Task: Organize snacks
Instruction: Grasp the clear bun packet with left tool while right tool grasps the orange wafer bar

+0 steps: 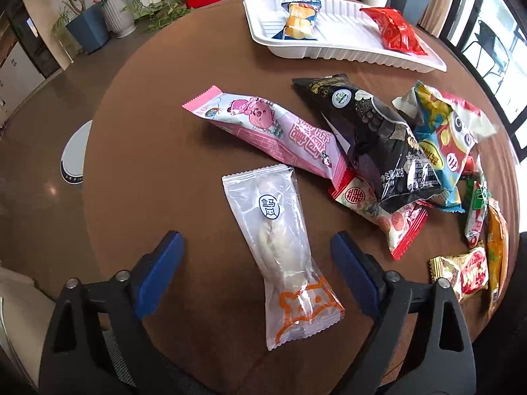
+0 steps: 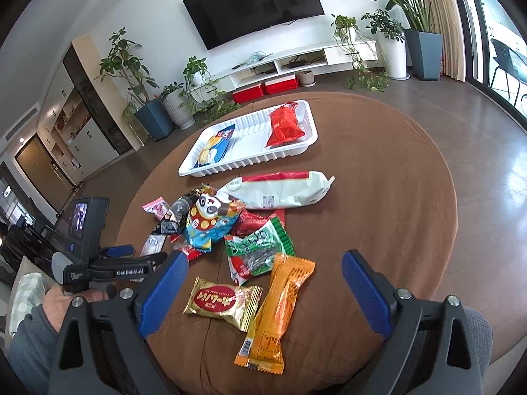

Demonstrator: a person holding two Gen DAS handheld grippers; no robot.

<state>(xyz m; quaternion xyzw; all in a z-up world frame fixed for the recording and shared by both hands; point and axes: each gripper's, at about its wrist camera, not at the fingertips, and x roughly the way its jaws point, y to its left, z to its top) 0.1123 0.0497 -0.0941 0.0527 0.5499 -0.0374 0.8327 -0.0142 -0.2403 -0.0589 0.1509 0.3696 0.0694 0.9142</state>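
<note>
Between the left claw's pads: clear pouch (image 1: 283,260) lies flat on the brown counter (image 1: 148,131), lengthwise between the blue pads (image 1: 158,273), untouched.
Left claw (image 1: 257,273): spread wide, holding nothing.
Right claw (image 2: 265,293): spread wide, empty, poised over the orange packet (image 2: 276,312) and gold packet (image 2: 224,302).
Handling, clear pouch: judged light, slick film, soft lumpy contents; likely to slide or crumple.
Grip site: across the narrow waist, over the solid filling, not the crimped ends.
Destination: white tray (image 1: 346,49) at the far side, already carrying a yellow-blue pack (image 1: 298,21) and a red pack (image 1: 393,31).
Neighbours: pink packet (image 1: 263,128) just beyond the pouch's top end; black bag (image 1: 378,138) overlaps a red-trimmed packet (image 1: 382,214).
Obstruction: pile sits between pouch and tray; a lifted carry seems needed.
Pile: panda bag (image 2: 210,220) and green packet (image 2: 260,250) heaped close together.
</note>
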